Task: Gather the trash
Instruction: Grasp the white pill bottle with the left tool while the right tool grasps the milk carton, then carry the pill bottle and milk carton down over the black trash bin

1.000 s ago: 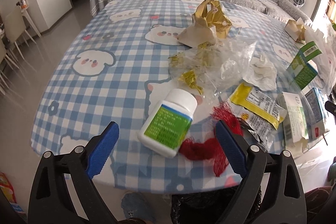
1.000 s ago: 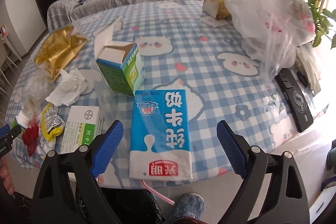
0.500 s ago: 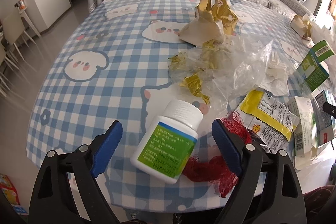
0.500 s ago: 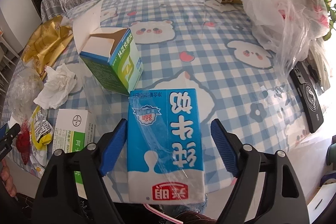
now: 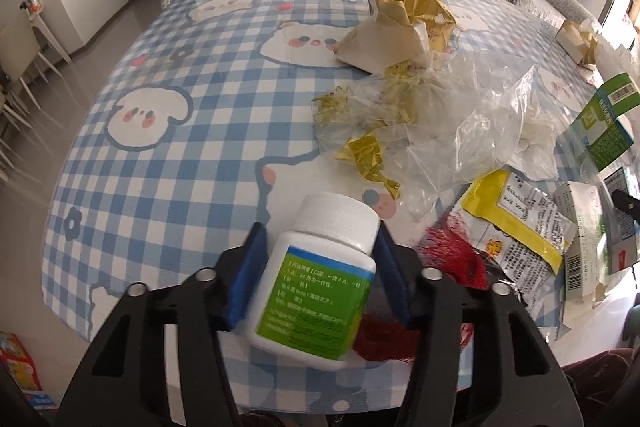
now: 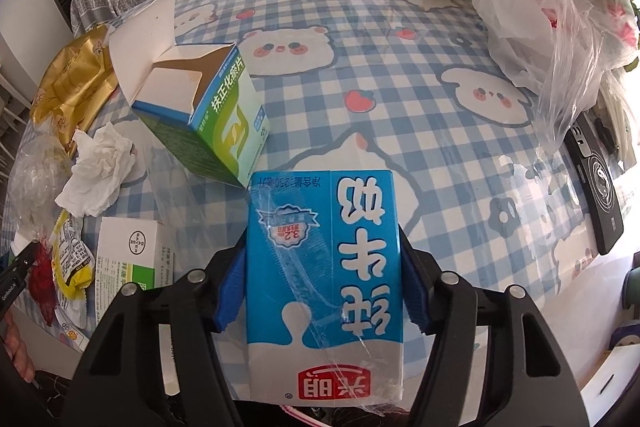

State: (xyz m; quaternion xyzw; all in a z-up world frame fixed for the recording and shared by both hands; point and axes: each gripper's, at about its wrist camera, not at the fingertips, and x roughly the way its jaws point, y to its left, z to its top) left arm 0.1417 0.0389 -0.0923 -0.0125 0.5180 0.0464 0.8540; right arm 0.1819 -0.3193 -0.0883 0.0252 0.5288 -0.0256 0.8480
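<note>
My left gripper (image 5: 318, 247) is shut on a white pill bottle (image 5: 320, 279) with a green label, at the near edge of the blue checked table (image 5: 192, 179). A red net bag (image 5: 452, 259) lies just right of the bottle. My right gripper (image 6: 324, 267) is shut on a blue milk carton (image 6: 324, 267) lying flat at the table's near edge (image 6: 460, 163). Its blue pads (image 6: 230, 283) press both long sides.
Left wrist view: clear plastic bag (image 5: 452, 119), gold wrappers (image 5: 368, 155), gold paper bag (image 5: 404, 19), yellow sachet (image 5: 516, 223). Right wrist view: open green box (image 6: 204, 107), crumpled tissue (image 6: 100, 167), white medicine box (image 6: 128, 259), large plastic bag (image 6: 560, 7), black device (image 6: 600, 183).
Both grippers moved forward over the table and closed: the left one onto the pill bottle, the right one onto the milk carton.
</note>
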